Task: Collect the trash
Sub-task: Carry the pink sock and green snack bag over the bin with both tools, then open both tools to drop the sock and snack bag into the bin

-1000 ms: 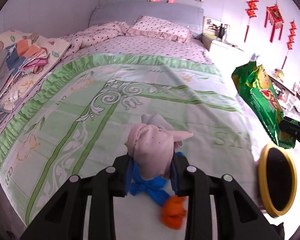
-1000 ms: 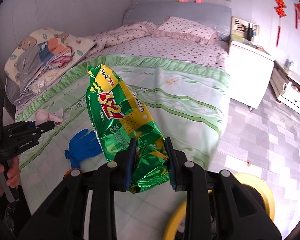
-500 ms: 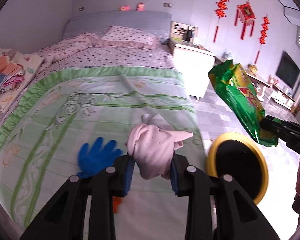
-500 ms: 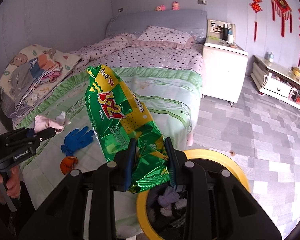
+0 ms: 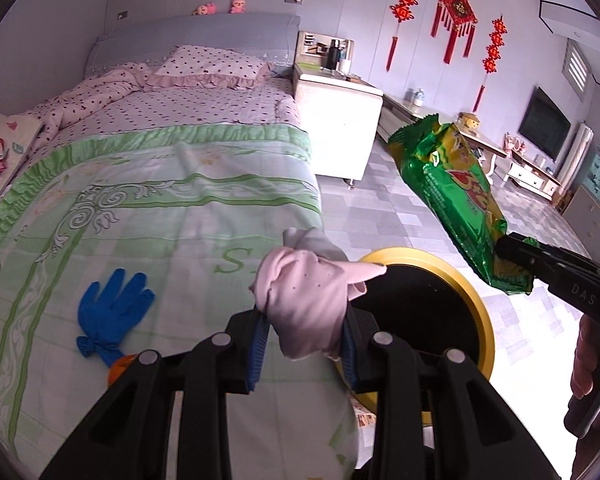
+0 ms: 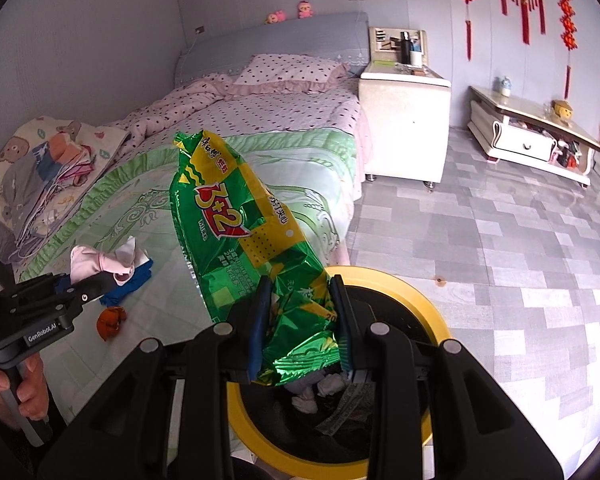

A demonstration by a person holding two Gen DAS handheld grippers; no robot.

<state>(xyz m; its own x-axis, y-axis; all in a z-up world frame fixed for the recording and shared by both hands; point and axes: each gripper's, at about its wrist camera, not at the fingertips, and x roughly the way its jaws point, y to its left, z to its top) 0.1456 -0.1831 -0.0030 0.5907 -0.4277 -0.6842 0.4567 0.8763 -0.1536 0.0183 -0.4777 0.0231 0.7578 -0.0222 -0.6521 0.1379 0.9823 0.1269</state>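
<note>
Two loads are hanging over the bin [image 6: 428, 320] beside the bed [image 5: 160, 184]: right gripper [image 6: 300, 320] jaws clamping the wrapper [image 6: 244, 240], left gripper [image 5: 304, 344] jaws clamping the pink rag [image 5: 304, 296]. Releasing early risks the long wrapper catching the rim, tipping onto the floor.

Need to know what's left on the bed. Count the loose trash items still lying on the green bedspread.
2: a blue glove near the bed's foot and a small orange item right beside it, nearer the edge. The grippers hide some bedspread, so more may be hidden.
</note>
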